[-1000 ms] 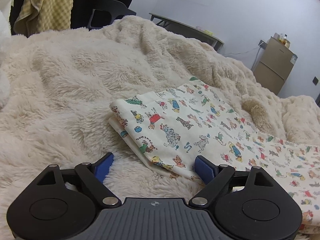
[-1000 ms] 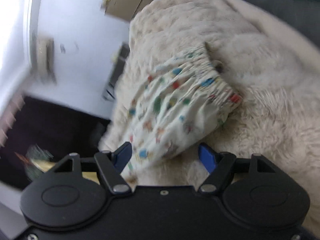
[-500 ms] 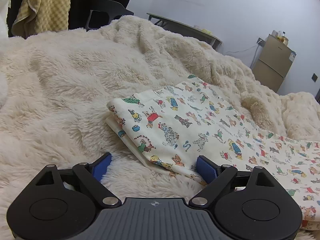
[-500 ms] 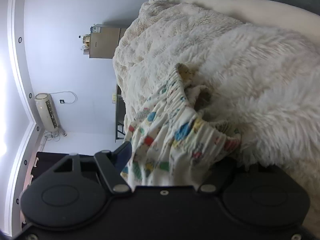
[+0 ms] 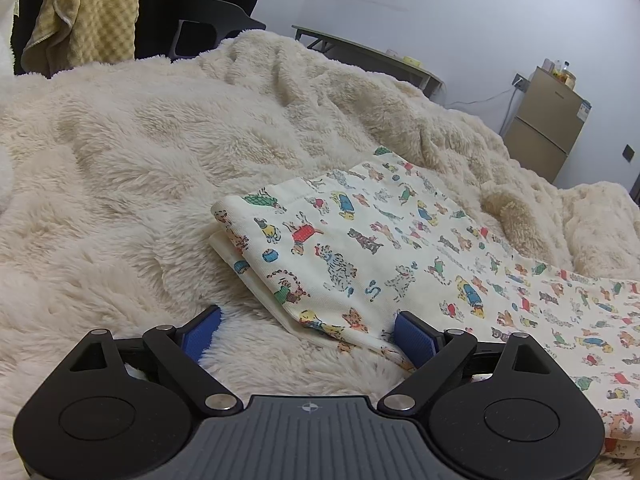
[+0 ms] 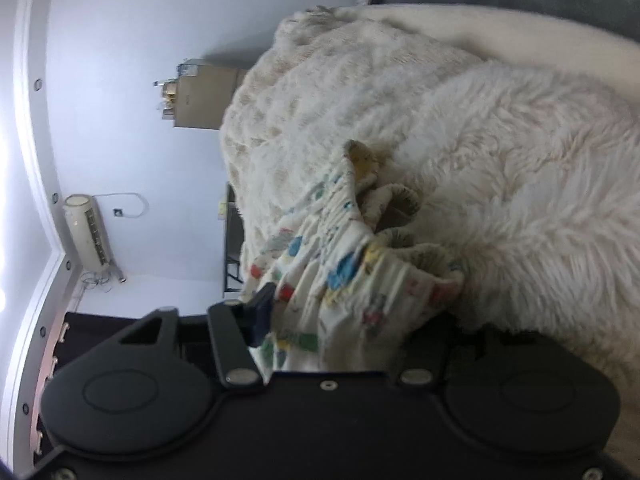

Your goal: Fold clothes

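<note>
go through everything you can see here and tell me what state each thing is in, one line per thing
Cream animal-print garment: leg end folded in layers, lying flat on the blanket; gathered waistband bunched.
Fluffy cream blanket: spread out, rumpled.
Left gripper: open, pads either side of the folded corner.
Right gripper: jaws just closing, waistband between them; grip cannot be confirmed.
Yellow waffle towel: hanging.

- Our left hand-held gripper [image 5: 308, 330] points forward and somewhat downward, its jaws spread wide and level, one blue pad [image 5: 202, 330] at each side.
- Nothing is pinched between those pads; the right-side one sits against the edge of cloth.
- Our right hand-held gripper [image 6: 340, 320] is rolled onto its side.
- Its jaws have just been closing, with bunched fabric between them; only one pad [image 6: 262, 314] shows, the other is hidden.
</note>
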Motion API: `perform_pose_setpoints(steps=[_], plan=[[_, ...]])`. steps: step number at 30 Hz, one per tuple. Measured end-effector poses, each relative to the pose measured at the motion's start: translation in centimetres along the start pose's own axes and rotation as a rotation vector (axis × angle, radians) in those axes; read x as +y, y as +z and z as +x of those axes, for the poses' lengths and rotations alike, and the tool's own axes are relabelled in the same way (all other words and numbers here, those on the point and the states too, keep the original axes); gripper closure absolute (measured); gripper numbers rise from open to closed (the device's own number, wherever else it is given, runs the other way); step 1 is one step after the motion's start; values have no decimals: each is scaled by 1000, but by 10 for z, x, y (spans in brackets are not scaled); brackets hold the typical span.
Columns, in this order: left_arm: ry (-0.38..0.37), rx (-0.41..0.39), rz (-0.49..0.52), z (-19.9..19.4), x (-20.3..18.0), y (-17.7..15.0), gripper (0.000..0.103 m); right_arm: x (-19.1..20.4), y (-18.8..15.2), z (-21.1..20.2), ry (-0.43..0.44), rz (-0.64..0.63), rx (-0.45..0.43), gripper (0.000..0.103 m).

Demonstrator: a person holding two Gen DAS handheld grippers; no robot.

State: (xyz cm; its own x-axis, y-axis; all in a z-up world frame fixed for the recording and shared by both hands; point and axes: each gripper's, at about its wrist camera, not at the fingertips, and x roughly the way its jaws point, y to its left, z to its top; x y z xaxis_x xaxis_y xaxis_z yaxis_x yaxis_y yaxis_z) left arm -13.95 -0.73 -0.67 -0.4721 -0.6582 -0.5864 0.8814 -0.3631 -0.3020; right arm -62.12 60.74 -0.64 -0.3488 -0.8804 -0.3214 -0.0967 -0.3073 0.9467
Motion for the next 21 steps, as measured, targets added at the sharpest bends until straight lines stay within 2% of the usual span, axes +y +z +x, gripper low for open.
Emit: perform_pose_setpoints(steps=[1,3,6,12,21], plan=[[0,0,1,0,0,0,14,2,2,4,-6,-3,-7,47],[1,1,4,-1,-1,0,14,10,5,9,-23,-25,-29,63],[-4,-4,2,-4,-1,1,14,31,7,9,-48,-113,-98,76],[-9,-9,0,-8,-2,1,14,74,4,-2,-48,-240,-194,81],[-33,-15,0,-13,-5,6,15,147,3,-63,25,-452,-347,83]])
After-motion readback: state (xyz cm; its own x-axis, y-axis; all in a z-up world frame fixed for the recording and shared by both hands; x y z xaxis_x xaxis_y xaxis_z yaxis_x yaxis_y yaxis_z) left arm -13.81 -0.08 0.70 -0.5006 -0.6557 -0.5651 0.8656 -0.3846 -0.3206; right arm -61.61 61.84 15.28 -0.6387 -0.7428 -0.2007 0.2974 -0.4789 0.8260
